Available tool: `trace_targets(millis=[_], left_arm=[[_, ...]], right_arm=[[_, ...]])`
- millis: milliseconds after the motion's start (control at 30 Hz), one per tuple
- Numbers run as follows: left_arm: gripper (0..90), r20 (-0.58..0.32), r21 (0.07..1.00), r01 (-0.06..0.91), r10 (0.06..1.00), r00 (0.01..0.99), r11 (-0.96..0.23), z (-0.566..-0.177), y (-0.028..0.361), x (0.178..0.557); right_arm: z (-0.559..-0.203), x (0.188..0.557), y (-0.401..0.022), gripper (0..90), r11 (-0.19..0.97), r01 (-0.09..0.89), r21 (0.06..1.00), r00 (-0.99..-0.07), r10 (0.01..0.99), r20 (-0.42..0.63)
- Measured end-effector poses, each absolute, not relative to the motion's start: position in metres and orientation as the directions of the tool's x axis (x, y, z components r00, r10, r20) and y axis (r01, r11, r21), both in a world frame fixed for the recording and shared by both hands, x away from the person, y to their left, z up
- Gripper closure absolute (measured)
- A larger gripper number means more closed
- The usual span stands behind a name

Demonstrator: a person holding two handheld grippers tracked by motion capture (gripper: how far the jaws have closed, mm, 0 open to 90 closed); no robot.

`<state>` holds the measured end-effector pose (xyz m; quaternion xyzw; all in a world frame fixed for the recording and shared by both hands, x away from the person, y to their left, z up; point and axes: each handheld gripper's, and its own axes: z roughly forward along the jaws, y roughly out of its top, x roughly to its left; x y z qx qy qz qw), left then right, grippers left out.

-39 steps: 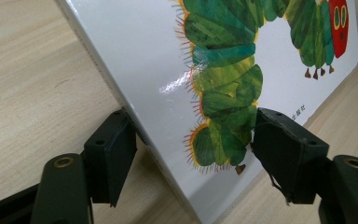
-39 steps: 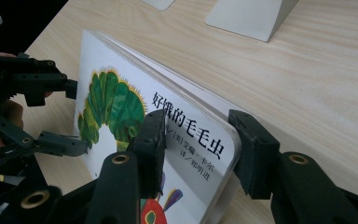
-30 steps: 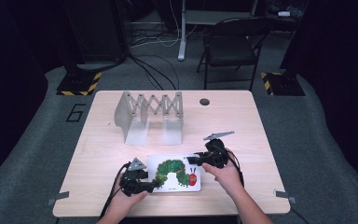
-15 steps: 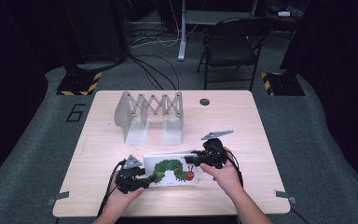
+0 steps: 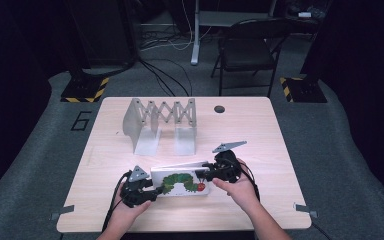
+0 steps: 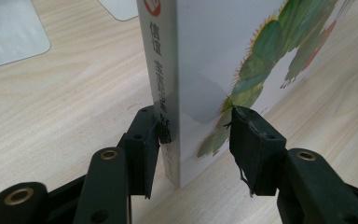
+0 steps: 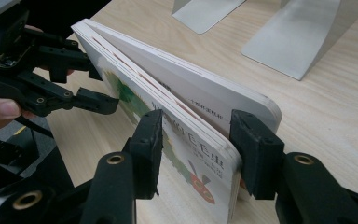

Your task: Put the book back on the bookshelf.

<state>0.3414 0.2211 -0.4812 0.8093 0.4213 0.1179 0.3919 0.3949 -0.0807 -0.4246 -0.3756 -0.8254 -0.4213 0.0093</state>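
A white board book with a green caterpillar on its cover point(image 5: 180, 182) stands tilted on its long edge near the table's front. My left gripper point(image 5: 152, 192) holds its left end, the spine. In the left gripper view the jaws have just been closing, and the pads of this gripper point(image 6: 193, 140) now press the spine and cover of the book point(image 6: 205, 60). My right gripper point(image 5: 207, 175) is shut on the right end. The right gripper view has its pads point(image 7: 193, 140) clamping the slightly fanned pages of the book point(image 7: 177, 107), with the left gripper point(image 7: 103, 88) beyond.
A grey metal expanding bookend rack point(image 5: 160, 122) stands at the back left of the wooden table point(image 5: 260, 145), its flat feet point(image 7: 303, 32) close behind the book. A dark round hole point(image 5: 219, 108) sits near the far edge. A folding chair point(image 5: 250, 50) stands beyond.
The book has tipped up from lying nearly flat to standing tilted on its long edge. The left jaws have closed onto its spine end. Both hands stayed about where they were.
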Motion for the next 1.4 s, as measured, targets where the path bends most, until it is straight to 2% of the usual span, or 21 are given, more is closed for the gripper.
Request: trace_targets(millis=[267,433,700,1000,1133,1267,1400], left_arm=[[52.5,-0.113,0.737,0.56,0.748,0.654,-0.379,-0.481,0.222,0.337],[45.9,-0.089,0.727,0.535,0.713,0.695,-0.43,-0.479,0.221,0.334],[36.5,-0.103,0.769,0.511,0.715,0.692,-0.383,-0.47,0.224,0.334],[36.7,-0.136,0.758,0.527,0.697,0.704,-0.384,-0.466,0.221,0.338],[34.8,-0.134,0.756,0.526,0.694,0.708,-0.39,-0.466,0.218,0.342],[29.2,-0.134,0.757,0.521,0.687,0.714,-0.393,-0.466,0.213,0.346],[28.9,-0.132,0.762,0.51,0.675,0.725,-0.398,-0.465,0.213,0.349]], right_arm=[[-0.426,0.391,-0.082,51.2,0.373,0.623,0.688,-0.729,0.594,0.339],[-0.428,0.387,-0.084,49.2,0.376,0.621,0.687,-0.735,0.586,0.343],[-0.431,0.385,-0.084,47.4,0.39,0.618,0.683,-0.736,0.593,0.327],[-0.434,0.385,-0.085,46.1,0.394,0.622,0.676,-0.732,0.6,0.323],[-0.438,0.386,-0.087,45.1,0.391,0.631,0.67,-0.724,0.607,0.327],[-0.442,0.387,-0.09,44.2,0.386,0.643,0.661,-0.709,0.626,0.324],[-0.445,0.389,-0.093,43.9,0.383,0.649,0.657,-0.702,0.636,0.321]])
